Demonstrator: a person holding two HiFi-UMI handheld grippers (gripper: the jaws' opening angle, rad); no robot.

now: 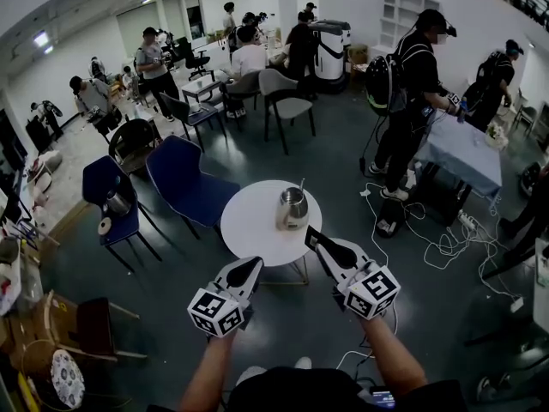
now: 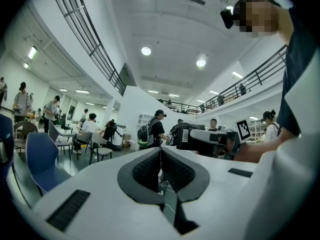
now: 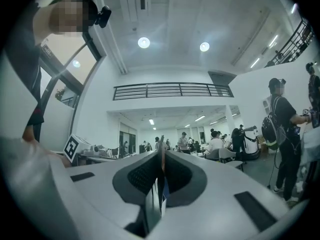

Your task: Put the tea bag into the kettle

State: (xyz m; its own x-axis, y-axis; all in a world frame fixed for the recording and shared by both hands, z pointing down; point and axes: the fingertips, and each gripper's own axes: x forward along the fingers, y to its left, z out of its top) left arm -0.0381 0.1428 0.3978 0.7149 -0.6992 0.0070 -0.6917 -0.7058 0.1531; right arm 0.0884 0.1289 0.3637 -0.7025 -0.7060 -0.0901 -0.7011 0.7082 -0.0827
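Head view: the kettle (image 1: 292, 209), of metal, stands upright on a round white table (image 1: 253, 230), right of the table's centre. The right gripper (image 1: 310, 232) points at the kettle from the near right, with its tip just beside the kettle's base; contact cannot be judged. The left gripper (image 1: 254, 265) sits to the near left of the kettle, farther from it than the right one, with its tip at the table's near rim. Two blue chairs (image 1: 184, 187) stand left of the kettle, beyond the table's edge. The tea bag cannot be made out from this angle.

Left gripper view: the left gripper (image 2: 160, 151) is clenched. Its dark pads (image 2: 145, 171) meet along one line with nothing between them. The camera tilts up toward the ceiling, and the other gripper's marker cube (image 2: 243, 129) shows at right.

Right gripper view: the right gripper (image 3: 161, 156) is clamped on the tea bag (image 3: 157, 197), a thin flat piece held edge-on between the pads. It runs from the meeting line back toward the camera, so the tea bag is in the gripper beside the kettle, not inside the kettle.
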